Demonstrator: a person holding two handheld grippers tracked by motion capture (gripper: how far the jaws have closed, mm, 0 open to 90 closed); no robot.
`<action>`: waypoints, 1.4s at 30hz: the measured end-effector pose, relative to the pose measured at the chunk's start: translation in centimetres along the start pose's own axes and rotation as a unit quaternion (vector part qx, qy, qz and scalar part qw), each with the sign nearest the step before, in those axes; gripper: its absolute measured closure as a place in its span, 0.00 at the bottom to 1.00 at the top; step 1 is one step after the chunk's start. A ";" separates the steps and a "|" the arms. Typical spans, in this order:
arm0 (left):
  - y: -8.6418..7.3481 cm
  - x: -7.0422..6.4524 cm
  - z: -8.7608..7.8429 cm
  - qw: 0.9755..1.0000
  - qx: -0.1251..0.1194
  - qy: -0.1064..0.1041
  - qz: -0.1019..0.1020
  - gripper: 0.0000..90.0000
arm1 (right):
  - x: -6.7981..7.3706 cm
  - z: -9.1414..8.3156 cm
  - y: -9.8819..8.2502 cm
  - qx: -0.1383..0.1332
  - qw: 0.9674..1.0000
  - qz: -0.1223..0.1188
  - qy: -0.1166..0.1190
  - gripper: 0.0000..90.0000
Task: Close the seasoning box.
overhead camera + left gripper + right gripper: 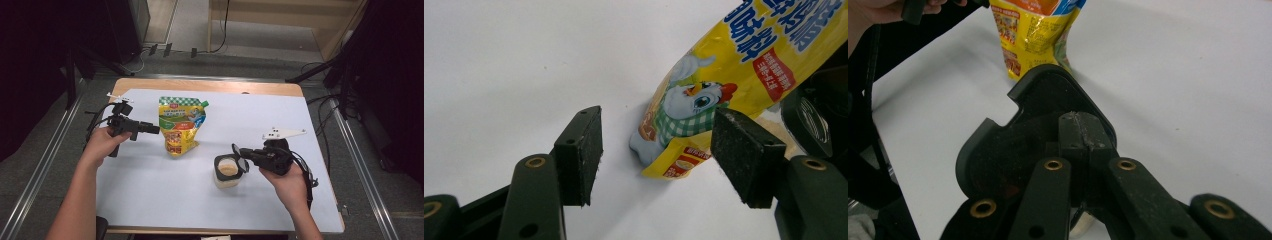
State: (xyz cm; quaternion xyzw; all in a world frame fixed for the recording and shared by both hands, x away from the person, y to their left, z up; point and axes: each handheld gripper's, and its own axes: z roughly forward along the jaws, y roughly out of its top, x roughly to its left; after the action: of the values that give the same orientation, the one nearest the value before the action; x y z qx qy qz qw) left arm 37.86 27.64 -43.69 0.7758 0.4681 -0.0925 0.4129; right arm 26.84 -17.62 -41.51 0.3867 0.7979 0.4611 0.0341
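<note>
White desk (150, 200) w/ yellow pouch (181, 125) upright at centre; black lid (1038, 135) already lifted off tub (226, 172), pinched in right gripper (239, 155) jaws beside it; left gripper (152, 129) jaws spread nr pouch, nothing held; pouch contents probably not yet added.

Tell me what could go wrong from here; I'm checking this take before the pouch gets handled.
The right gripper pinches only the flap of the black lid, so the lid may slip or tug the open jar over, spilling its pale contents. The left gripper is open near the standing yellow pouch; a nudge could topple it.
</note>
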 end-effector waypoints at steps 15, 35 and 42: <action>0.0 0.3 -0.2 1.000 -0.003 -0.003 -0.004 0.42 | 1.1 2.5 -0.5 0.039 0.999 -0.025 0.016 1.00; -0.1 0.3 0.2 1.000 0.003 -0.003 -0.005 0.42 | 1.1 2.8 -0.8 0.035 0.999 -0.036 0.014 0.99; -0.1 0.3 0.5 1.000 0.009 -0.001 -0.003 0.42 | 0.2 1.6 -0.7 0.014 0.999 -0.029 0.000 0.90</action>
State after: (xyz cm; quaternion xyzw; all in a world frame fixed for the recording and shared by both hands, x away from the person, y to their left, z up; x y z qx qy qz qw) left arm 38.06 27.49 -44.17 0.7778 0.4693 -0.0991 0.4063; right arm 26.97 -16.52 -42.88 0.3635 0.8151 0.4491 0.0422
